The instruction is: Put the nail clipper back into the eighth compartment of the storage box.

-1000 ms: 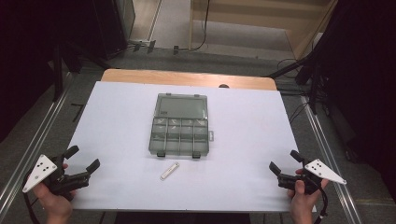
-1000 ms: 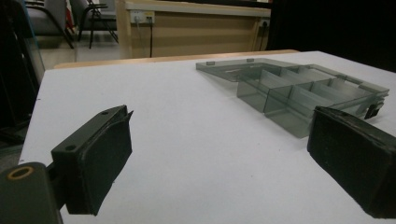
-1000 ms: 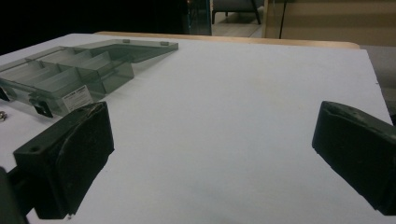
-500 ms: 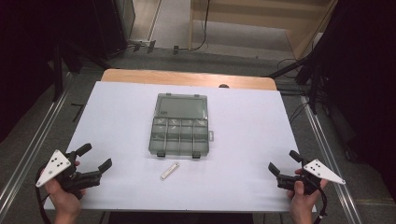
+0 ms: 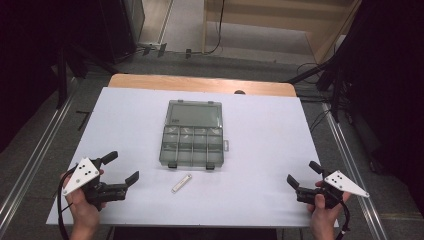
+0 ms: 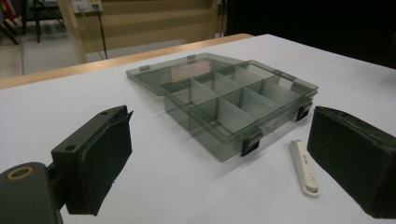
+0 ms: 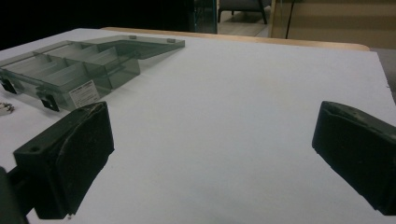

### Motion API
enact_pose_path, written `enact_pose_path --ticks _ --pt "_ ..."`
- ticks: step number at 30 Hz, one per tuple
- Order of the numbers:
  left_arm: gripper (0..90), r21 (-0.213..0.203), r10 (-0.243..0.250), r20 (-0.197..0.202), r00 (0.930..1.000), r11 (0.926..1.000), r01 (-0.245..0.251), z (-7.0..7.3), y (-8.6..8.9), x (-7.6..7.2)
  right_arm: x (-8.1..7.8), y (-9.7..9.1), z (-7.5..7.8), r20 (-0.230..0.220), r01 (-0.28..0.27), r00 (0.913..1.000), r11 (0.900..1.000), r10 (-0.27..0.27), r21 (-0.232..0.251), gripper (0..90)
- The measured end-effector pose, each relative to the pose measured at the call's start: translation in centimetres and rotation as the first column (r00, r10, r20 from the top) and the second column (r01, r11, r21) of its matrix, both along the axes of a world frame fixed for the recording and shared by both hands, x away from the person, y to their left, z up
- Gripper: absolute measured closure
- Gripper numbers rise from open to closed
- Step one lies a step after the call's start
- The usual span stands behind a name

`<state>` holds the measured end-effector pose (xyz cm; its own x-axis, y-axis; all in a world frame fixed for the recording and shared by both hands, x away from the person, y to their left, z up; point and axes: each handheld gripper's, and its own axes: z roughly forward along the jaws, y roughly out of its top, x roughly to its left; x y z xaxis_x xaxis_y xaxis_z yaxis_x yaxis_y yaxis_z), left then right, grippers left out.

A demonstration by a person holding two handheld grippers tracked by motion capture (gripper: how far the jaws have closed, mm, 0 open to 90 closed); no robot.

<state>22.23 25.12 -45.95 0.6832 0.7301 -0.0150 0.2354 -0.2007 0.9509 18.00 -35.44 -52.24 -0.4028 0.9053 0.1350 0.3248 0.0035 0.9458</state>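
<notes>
Lower left of the high view: left gripper (image 5: 121,168), hand-held, jaws wide, nothing between them, resting low over the white table (image 5: 270,150). Lower right: right gripper (image 5: 304,176), jaws likewise wide and empty, well apart from everything else. Bottom centre, just beyond the left gripper: small white stick (image 5: 181,183), lying flat on the table, near the box's front edge but apart from it. Centre of frame: smoky clear box (image 5: 192,145) with divided compartments, all apparently empty, lid (image 5: 194,113) folded flat behind. Top: wooden edge (image 5: 200,83), then floor. Risk, as a judgement: the stick is thin and flat, so closing jaws could skid it away or snag the box latches.
</notes>
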Motion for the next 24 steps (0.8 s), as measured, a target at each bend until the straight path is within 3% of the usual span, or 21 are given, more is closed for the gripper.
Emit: enact_pose_path --ticks 14,24 --pt "6.3 0.049 -0.084 -0.039 0.9957 0.9950 0.086 1.2 -4.2 0.5 0.0 0.2 0.0 -0.001 -0.002 1.0000 0.9999 0.002 -0.013 0.0" --pt "6.3 0.105 -0.145 -0.101 0.9842 0.9823 0.156 1.2 -7.4 1.2 0.0 0.1 0.0 -0.003 -0.003 1.0000 1.0000 0.003 -0.008 0.0"
